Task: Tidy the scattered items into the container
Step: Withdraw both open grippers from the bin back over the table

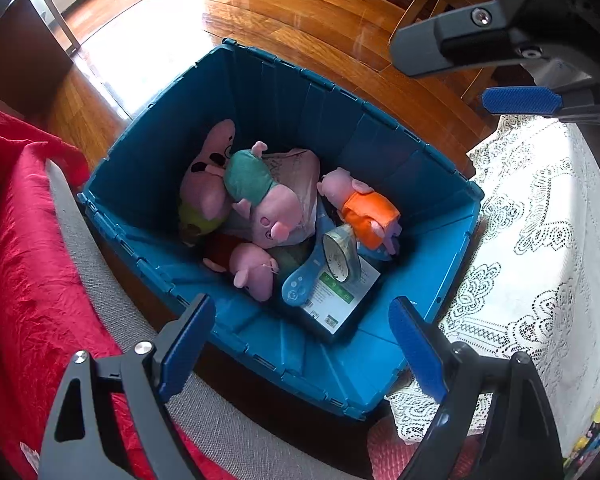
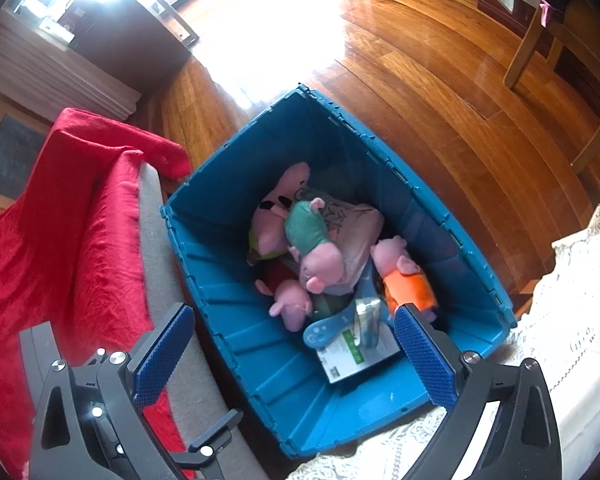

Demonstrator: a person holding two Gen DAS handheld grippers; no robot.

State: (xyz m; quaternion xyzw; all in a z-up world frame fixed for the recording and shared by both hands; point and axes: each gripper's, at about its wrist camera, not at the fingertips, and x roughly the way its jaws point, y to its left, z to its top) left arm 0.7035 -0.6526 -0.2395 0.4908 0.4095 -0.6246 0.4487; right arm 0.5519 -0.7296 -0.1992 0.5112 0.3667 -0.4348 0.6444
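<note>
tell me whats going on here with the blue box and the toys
A person holds a gripper in each hand above a blue storage crate on the wooden floor. Both the left gripper and the right gripper are open and hold nothing. The crate already holds several pink pig plush toys, including one in orange and one in teal, plus a roll of tape and a white and green card.

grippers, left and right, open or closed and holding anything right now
Left gripper: open, holding nothing, above the blue plastic storage crate.
Right gripper: open, holding nothing, above the same crate.
</note>
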